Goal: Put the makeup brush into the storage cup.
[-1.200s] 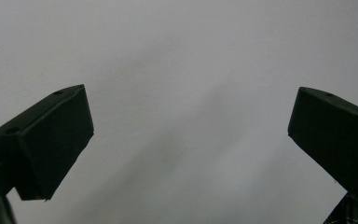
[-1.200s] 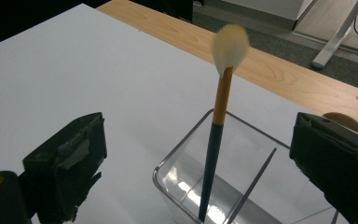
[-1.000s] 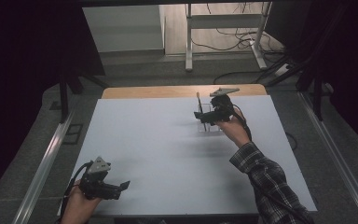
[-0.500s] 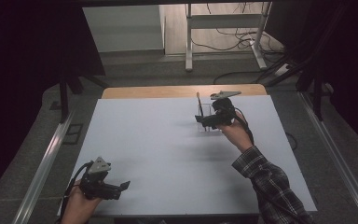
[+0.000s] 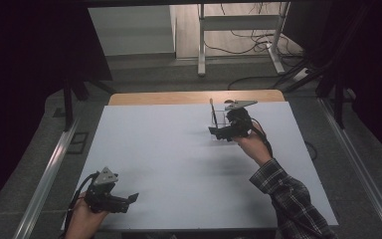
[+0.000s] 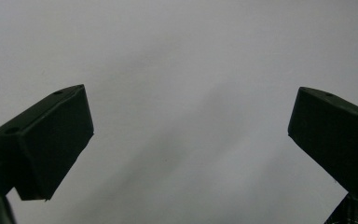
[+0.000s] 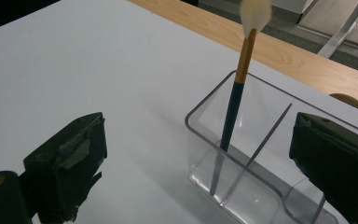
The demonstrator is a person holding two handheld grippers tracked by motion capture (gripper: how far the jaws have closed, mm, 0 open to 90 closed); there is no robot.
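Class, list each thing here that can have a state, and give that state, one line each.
Brush: standing tilted in the organiser, bristles up.
Clear organiser: upright on the table, holding the brush.
Left gripper: open, holding nothing.
Right gripper: open, at the organiser.

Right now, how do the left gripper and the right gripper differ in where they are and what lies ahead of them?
The left gripper sits at the near left of the white table, while the right gripper is far right, beside the clear divided holder. The left gripper faces bare tabletop; the right gripper faces the holder, where a brush stands tilted in one compartment. Both have their jaws apart and hold nothing.
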